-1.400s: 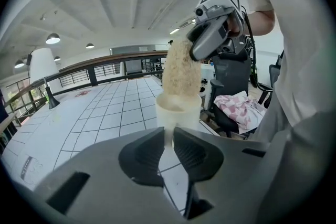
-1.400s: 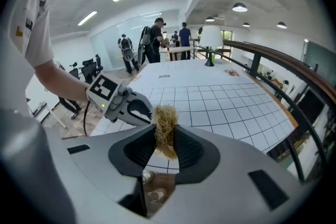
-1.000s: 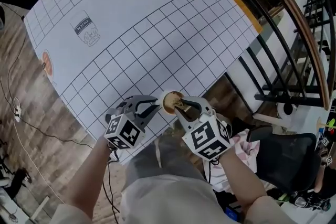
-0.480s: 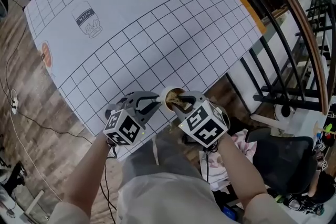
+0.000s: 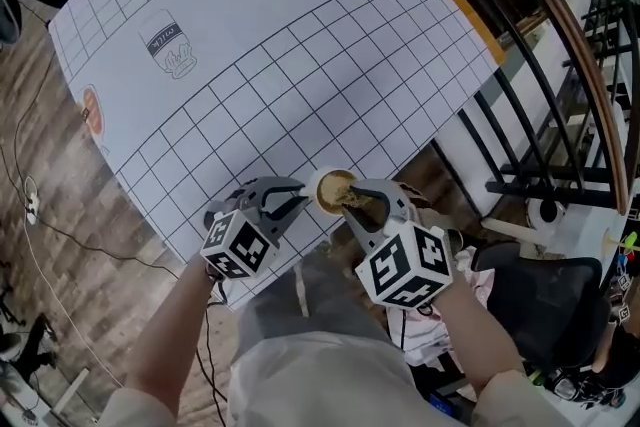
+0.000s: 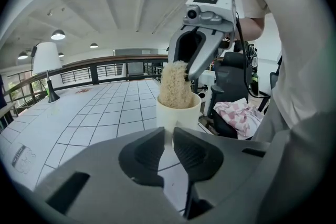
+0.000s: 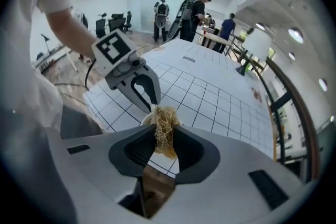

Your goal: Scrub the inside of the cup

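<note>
**A:** Reading from the left, why is the left gripper point(image 5: 298, 200) placed as it is?

**B:** We read it as the steadying hold. Its jaws are closed on a narrow white part low on the cup point(image 5: 333, 190), probably a handle. That should stop the cup turning or tipping under the scrubbing. The cup sits at the near edge of the table point(image 5: 300, 45), between the two grippers. We cannot tell whether it rests on the table or is raised slightly off it.

**A:** And to the right of the cup?

**B:** The right gripper point(image 5: 356, 202) comes in from the opposite side, with its jaws clamped on a straw-coloured fibrous scrubber point(image 6: 175, 84). The scrubber's lower end is down inside the cup's mouth and the rest stands above the rim. We judge that it is held upright so the fibres can reach the inner wall and the bottom, and that scrubbing is under way.

**A:** Is there any writing we can report?

**B:** Very little. The grid sheet point(image 5: 380, 25) over the table carries small drawings. One is a drawn jar point(image 5: 168, 45) with a word on its label, too small for us to read. The cube point(image 5: 238, 250) on each gripper shows black-and-white square markers and no words.
</note>
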{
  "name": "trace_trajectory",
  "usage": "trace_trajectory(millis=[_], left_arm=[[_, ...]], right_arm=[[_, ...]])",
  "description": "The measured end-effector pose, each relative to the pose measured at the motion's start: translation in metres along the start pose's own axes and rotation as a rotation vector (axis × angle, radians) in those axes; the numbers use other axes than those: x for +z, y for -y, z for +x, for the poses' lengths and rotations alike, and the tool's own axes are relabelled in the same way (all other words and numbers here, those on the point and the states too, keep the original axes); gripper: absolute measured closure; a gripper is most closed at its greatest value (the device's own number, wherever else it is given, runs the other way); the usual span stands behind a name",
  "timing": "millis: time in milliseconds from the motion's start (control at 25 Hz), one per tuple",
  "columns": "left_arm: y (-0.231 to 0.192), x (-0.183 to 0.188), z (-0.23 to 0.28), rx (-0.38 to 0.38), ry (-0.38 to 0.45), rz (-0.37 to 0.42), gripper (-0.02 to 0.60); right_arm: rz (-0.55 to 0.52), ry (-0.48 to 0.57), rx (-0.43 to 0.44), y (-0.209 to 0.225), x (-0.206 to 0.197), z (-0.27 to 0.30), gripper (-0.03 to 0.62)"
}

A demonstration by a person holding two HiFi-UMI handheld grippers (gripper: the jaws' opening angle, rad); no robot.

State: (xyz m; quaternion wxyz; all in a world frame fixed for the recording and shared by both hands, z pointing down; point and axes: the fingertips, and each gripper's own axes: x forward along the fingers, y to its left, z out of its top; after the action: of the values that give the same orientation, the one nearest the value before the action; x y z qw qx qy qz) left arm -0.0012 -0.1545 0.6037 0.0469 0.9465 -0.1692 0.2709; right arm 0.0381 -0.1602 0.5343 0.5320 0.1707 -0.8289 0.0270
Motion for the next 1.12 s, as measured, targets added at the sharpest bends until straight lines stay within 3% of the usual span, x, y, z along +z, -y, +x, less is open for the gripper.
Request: trace_trajectory(millis=[80,200,480,640,760,960,1120], left_arm=[[-0.001,0.0,0.0,-0.001,0.009,-0.009,0.517],[-0.002,0.0,0.0,0.0,0.017,-0.016,0.517],[0.0,0.0,0.002,-0.003,0.013,-0.026,0.517],[0.002,-0.002,0.001,-0.009,0.01,-0.036,0.515],[0.002,-0.002,0.0,-0.005,0.006,-0.026,0.515],[0.004,-0.001,0.001,-0.009,0.024,-0.025,0.517],[0.01,-0.001,0.003,-0.016,0.035,-0.031,0.517]], right_arm=[[-0.07,-0.036,-0.026,-0.003,-0.003,0.013,0.497],[-0.052,-0.072,0.009,-0.008,-0.012,0.035,0.497],[0.23,0.003,0.23,-0.009,-0.017,0.043,0.5],[0.342,0.115,0.266,0.001,-0.008,0.013,0.5],[0.248,0.125,0.179,0.01,0.002,-0.009,0.5],[-0.045,-0.015,0.031,0.003,0.001,0.005,0.499],[-0.106,-0.091,-0.004,-0.005,-0.011,0.028,0.499]])
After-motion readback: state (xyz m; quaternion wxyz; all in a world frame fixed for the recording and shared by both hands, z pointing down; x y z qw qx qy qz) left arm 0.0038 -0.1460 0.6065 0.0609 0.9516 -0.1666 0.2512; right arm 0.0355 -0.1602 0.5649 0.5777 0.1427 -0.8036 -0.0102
